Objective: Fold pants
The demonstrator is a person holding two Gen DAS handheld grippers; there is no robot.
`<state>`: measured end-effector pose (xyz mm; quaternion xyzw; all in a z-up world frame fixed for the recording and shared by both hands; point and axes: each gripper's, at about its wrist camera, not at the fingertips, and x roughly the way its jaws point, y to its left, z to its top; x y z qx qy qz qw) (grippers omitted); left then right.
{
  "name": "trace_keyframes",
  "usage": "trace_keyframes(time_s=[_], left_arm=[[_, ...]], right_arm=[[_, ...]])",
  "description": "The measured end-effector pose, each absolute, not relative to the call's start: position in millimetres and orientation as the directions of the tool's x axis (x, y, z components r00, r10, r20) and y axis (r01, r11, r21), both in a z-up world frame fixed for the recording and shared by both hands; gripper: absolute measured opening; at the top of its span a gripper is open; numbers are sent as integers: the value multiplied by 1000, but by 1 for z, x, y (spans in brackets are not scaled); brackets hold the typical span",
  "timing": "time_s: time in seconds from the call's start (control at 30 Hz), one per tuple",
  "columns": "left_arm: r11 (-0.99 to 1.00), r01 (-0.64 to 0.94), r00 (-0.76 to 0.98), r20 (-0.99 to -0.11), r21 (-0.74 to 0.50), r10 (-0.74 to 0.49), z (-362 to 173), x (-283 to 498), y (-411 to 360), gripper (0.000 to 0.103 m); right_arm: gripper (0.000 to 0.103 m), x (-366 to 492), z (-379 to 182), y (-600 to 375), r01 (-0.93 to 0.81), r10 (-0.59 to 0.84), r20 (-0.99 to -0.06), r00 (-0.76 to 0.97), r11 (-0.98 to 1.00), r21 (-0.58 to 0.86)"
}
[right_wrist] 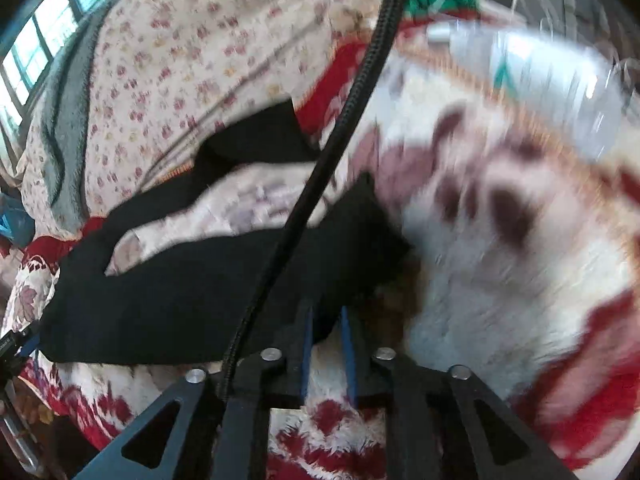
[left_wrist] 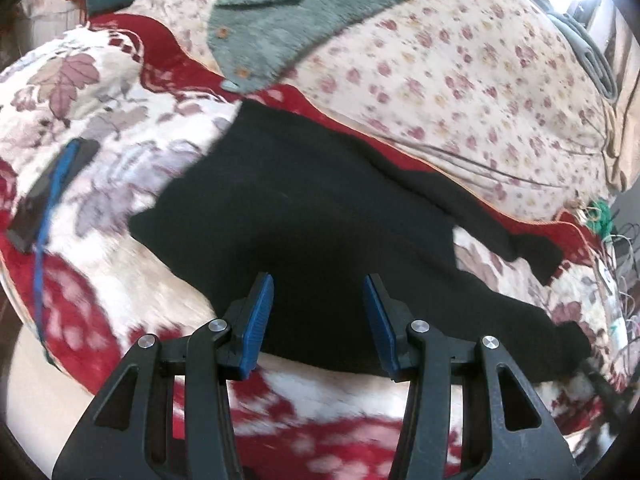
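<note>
Black pants lie spread flat on a red-and-white floral blanket on a bed, legs trailing right. The left gripper hangs over the pants' near edge, jaws spread, nothing between them. A grey towel lies beyond. The right gripper sits at one leg's hem, jaws narrowly parted; whether they pinch cloth is unclear. A black cable crosses that view.

A bedroom in a home. A bed fills the scene, covered by a fleecy red-and-white flowered blanket, with a small-flowered quilt and a grey fleece garment at the far side, beside a window.
</note>
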<state>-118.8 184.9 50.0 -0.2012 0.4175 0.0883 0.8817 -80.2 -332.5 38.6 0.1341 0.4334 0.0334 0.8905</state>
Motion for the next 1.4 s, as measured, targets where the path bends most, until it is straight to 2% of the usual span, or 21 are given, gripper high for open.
trace_keyframes(time_s=[0.07,0.13,0.17,0.37,0.43,0.53,0.67,0.8,1.1,1.2,1.4], left_arm=[[906,-329,634,-774,-266,3,50,-116,193,47],[913,-315,619,-785,-258,-8,47,-110,195,47],[914,-311,613,-790,-261,-18,45,-106,194,47],[923,-238,569,-813,-303,-120,36,-74,177,47],[917,-212,546,-819,-337,-175,32,-59,170,47],[906,-181,525,-817,-382,-239,30,-39,161,47],[913,-155,517,-819,-377,-250,29,-12,150,47],[909,-149,492,-827,-389,-274,23,20,151,47],[895,-219,471,-846,-388,-252,10,85,169,47],[886,-242,472,-845,-396,-249,6,99,172,47],[866,-282,456,-852,-414,-259,-6,119,174,47]], right_arm=[[28,-84,57,-322,-12,216,-711,669,960,281],[41,-74,65,-312,-72,294,-674,678,939,337],[43,-68,66,-306,-102,333,-658,675,926,364],[43,-13,47,-265,-196,491,-625,607,855,481],[44,14,35,-260,-181,548,-601,582,808,561],[48,45,24,-268,-121,549,-596,586,786,606],[49,84,14,-279,-47,565,-581,586,740,671],[50,111,15,-273,-45,583,-559,589,715,698],[51,149,-11,-243,-19,583,-608,539,730,683],[44,151,-14,-238,-48,576,-599,556,742,669],[44,156,-22,-240,-32,590,-583,559,718,695]])
